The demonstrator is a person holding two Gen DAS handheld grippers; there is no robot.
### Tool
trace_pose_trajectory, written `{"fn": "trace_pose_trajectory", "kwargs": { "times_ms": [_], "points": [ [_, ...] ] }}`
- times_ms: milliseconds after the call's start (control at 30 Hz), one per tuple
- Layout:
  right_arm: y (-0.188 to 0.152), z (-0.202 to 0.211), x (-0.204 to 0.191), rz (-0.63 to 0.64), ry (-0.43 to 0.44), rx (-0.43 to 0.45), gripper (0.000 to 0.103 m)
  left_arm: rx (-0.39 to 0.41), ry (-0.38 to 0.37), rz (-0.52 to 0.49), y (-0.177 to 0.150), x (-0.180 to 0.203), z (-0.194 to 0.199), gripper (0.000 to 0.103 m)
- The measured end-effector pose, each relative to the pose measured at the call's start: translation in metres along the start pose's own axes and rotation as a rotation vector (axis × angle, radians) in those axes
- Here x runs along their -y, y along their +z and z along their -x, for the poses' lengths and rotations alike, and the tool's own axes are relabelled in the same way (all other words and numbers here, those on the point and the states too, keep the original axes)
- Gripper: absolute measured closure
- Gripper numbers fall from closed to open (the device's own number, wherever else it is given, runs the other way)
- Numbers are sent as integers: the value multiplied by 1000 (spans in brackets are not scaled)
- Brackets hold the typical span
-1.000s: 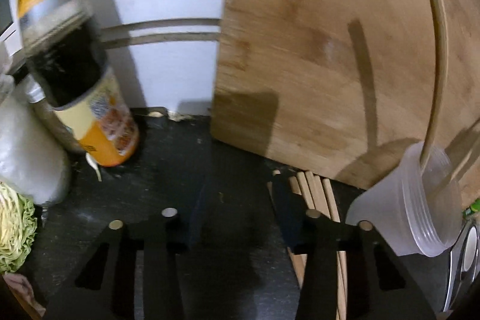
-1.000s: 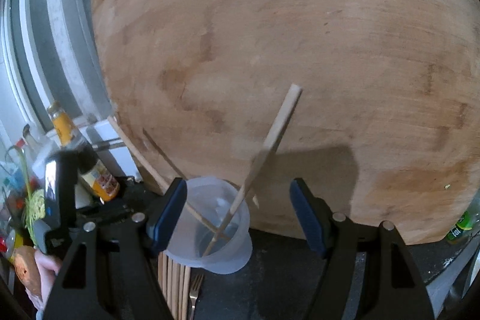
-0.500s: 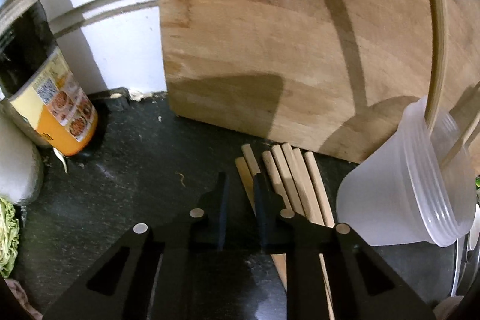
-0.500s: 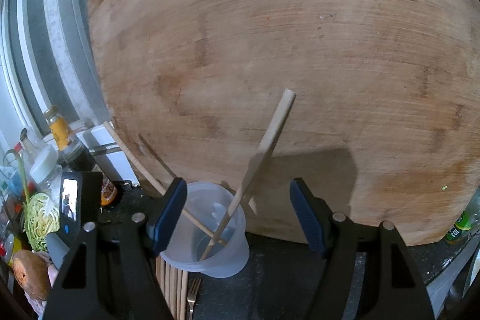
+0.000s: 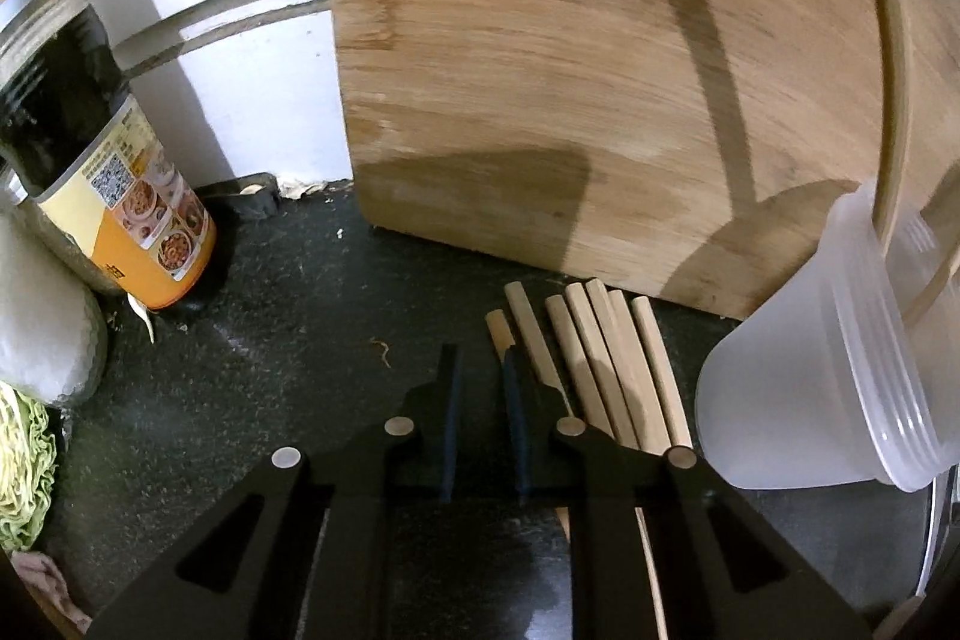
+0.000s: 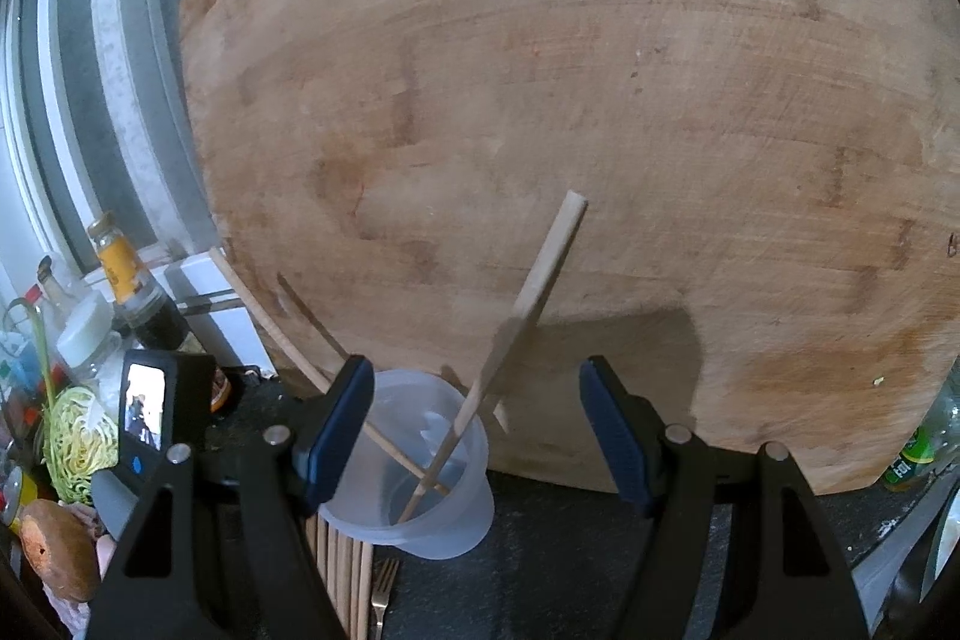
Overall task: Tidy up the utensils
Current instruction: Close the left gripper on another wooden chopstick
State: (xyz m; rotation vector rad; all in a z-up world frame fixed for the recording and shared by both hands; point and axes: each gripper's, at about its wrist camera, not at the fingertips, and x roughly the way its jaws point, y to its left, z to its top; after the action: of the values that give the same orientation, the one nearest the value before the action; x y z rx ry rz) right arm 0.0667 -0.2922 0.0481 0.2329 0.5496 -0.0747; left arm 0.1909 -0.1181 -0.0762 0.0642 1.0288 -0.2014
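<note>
While my left tongs [image 5: 480, 388] sit low over the dark bench [image 5: 270, 370] with jaws narrowed to a slim gap, the leftmost of the loose chopsticks [image 5: 600, 370] runs under the right finger; whether it's pinched I can't tell. Those chopsticks lie side by side just left of the clear plastic cup [image 6: 420, 490], near the foot of the upright wooden cutting board [image 6: 600, 100]. My right tongs [image 6: 474, 436] are spread wide and empty behind the cup, which holds two chopsticks crossed; a fork [image 6: 381, 592] lies beside the loose ones, sauce bottle [image 5: 120, 196] off left.
</note>
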Motion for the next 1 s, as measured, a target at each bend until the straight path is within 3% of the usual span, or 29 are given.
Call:
{"fn": "trace_pose_trajectory", "kwargs": {
  "times_ms": [100, 267, 467, 600, 733, 1000],
  "points": [
    [0, 0, -1, 2, 9, -2, 34, -3, -24, 24, 0, -3, -1, 91],
    [0, 1, 0, 7, 12, 5, 34, -1, -124, 35, 1, -9, 2, 91],
    [1, -5, 0, 3, -3, -10, 34, -4, -41, 5, -2, 15, 3, 91],
    [0, -9, -1, 7, -24, -20, 34, -15, -50, 14, -2, 17, 3, 91],
    [0, -8, -1, 6, -21, -14, 34, -26, -98, 27, -5, -7, -4, 91],
    [0, -4, -2, 12, -17, 3, 34, -41, -71, 32, -2, -12, -12, 89]
  ]
}}
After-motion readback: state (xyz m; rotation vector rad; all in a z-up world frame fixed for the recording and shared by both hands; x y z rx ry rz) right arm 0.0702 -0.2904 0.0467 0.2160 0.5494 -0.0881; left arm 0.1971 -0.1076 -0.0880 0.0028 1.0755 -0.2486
